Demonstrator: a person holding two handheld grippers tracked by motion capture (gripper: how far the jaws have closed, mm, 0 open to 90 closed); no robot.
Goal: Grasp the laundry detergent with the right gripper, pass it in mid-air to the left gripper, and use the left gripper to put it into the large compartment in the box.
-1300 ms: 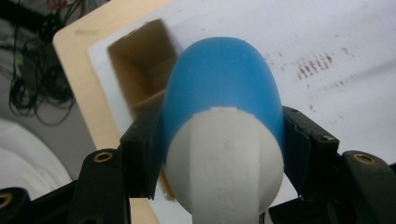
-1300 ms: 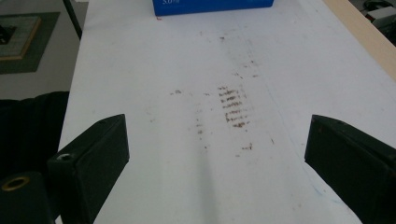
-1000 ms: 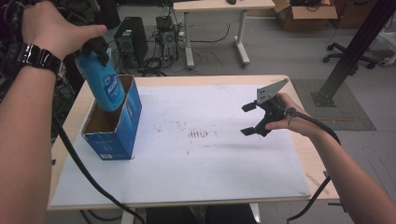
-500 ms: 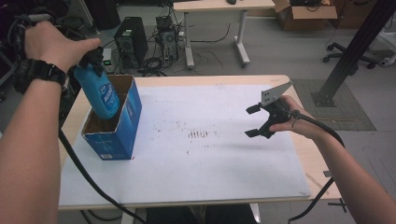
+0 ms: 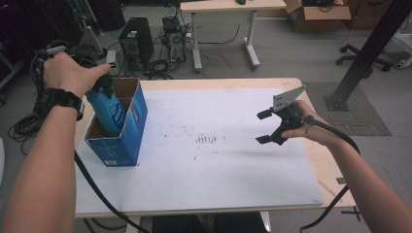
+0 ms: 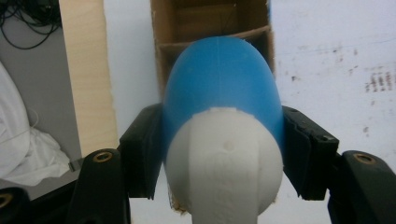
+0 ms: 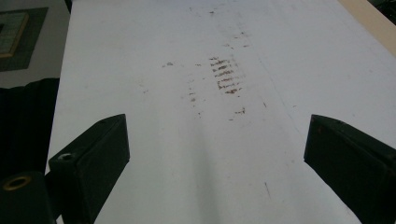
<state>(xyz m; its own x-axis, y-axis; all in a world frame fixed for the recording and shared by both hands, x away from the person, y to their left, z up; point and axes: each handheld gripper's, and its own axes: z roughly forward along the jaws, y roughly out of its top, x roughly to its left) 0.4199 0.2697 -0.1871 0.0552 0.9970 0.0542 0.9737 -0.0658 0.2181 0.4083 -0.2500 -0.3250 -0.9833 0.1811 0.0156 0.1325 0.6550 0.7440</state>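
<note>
White tabletop (image 5: 194, 170) bears a blue carton (image 5: 127, 131) around the bottle (image 6: 219, 79).

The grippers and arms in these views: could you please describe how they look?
Both grippers are black with two blocky jaws. The right gripper carries a grey three-cornered plate and trails a black cable. The left gripper has brass-coloured screw holes. The left wrist wears a black watch; both forearms are bare of sleeves.

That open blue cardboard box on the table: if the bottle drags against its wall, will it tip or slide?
Probably slide or tip. The blue box stands tall and narrow, open-topped, with nothing bracing it on the smooth white table. Thin cardboard likely flexes. The blue bottle, clamped in the left gripper, is partly inside; the right gripper hovers apart.
</note>
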